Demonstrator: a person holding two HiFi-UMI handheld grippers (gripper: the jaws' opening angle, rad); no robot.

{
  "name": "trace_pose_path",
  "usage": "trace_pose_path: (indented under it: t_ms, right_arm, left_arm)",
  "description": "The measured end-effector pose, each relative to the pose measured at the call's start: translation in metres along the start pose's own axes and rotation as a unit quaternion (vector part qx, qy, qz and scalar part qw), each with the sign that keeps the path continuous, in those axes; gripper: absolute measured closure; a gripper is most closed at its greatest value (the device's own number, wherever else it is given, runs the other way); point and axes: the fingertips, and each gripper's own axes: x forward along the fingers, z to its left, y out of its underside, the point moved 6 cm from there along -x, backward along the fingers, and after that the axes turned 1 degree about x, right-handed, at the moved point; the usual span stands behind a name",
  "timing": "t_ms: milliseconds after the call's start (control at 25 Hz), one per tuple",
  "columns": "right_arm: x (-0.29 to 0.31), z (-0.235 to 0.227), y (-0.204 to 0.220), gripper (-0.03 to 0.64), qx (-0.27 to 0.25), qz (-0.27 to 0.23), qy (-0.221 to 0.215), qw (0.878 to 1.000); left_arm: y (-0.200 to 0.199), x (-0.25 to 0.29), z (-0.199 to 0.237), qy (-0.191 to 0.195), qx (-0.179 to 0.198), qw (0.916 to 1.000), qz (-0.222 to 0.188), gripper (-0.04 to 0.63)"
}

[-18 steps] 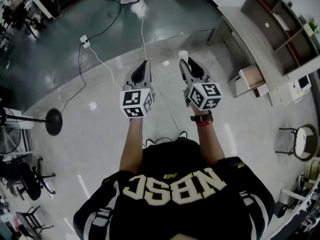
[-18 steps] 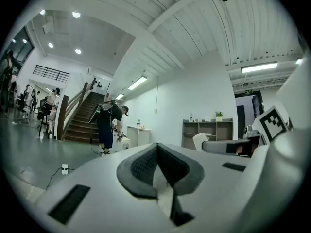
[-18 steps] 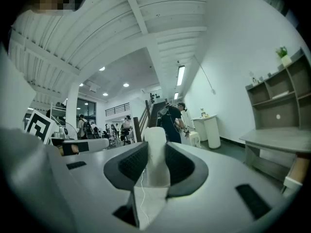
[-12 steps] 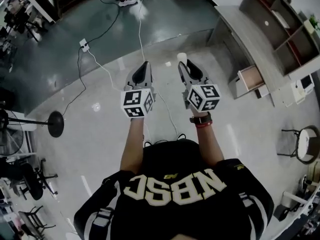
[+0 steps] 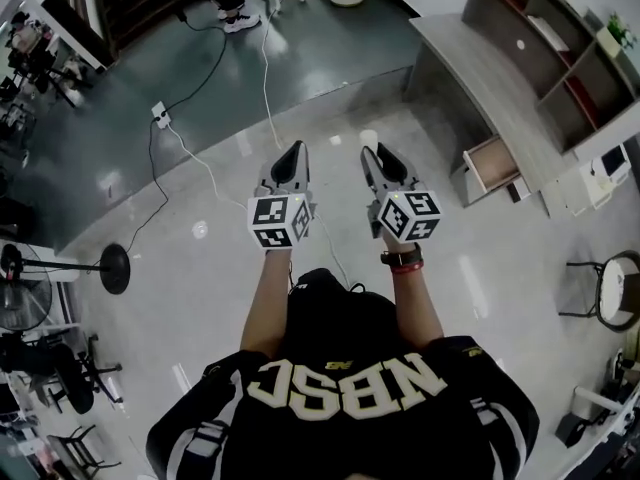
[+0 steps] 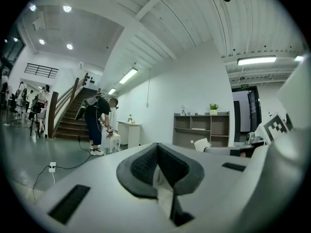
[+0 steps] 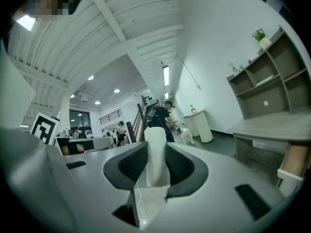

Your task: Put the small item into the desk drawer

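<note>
A small white block-shaped item (image 7: 156, 154) stands upright between the dark pads of my right gripper (image 7: 156, 166), which is shut on it; in the head view the item (image 5: 369, 139) pokes out past the right gripper (image 5: 378, 158). My left gripper (image 5: 291, 158) is held level beside it, its jaws shut with nothing between them (image 6: 159, 166). The grey desk (image 5: 480, 78) stands ahead to the right, with its wooden drawer (image 5: 493, 163) pulled out. In the right gripper view the drawer (image 7: 294, 161) shows at the right edge under the desk top (image 7: 272, 125).
A shelf unit (image 5: 560, 48) stands behind the desk. White and black cables (image 5: 185, 138) run over the floor ahead to a power strip (image 5: 160, 114). A stand with a round base (image 5: 112, 268) is at left, a stool (image 5: 615, 288) at right. A person (image 6: 97, 123) stands by the stairs.
The head view has shifted: the desk and its open drawer now sit closer to the grippers. Both grippers keep their pose side by side; the white item stays in the right one.
</note>
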Motion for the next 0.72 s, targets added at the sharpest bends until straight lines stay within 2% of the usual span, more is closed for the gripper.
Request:
trace_pose_path:
  t_ms: [280, 440, 560, 720]
  right_arm:
    - [0.008, -0.036, -0.008, 0.495, 0.006, -0.006, 0.03, 1.0]
    - [0.025, -0.069, -0.013, 0.495, 0.01, -0.012, 0.067, 0.998]
    - [0.036, -0.109, -0.027, 0.495, 0.008, -0.03, 0.118, 0.993]
    - [0.049, -0.156, -0.055, 0.495, 0.006, -0.058, 0.183, 0.981]
  left_arm:
    - [0.001, 0.051, -0.014, 0.039, 0.0, 0.9992, 0.001, 0.583]
    - [0.009, 0.11, -0.022, 0.087, 0.002, 0.9962, 0.004, 0.583]
    - [0.012, 0.174, -0.039, 0.15, 0.004, 0.9887, 0.004, 0.583]
    - [0.006, 0.257, -0.065, 0.23, -0.001, 0.9732, 0.008, 0.583]
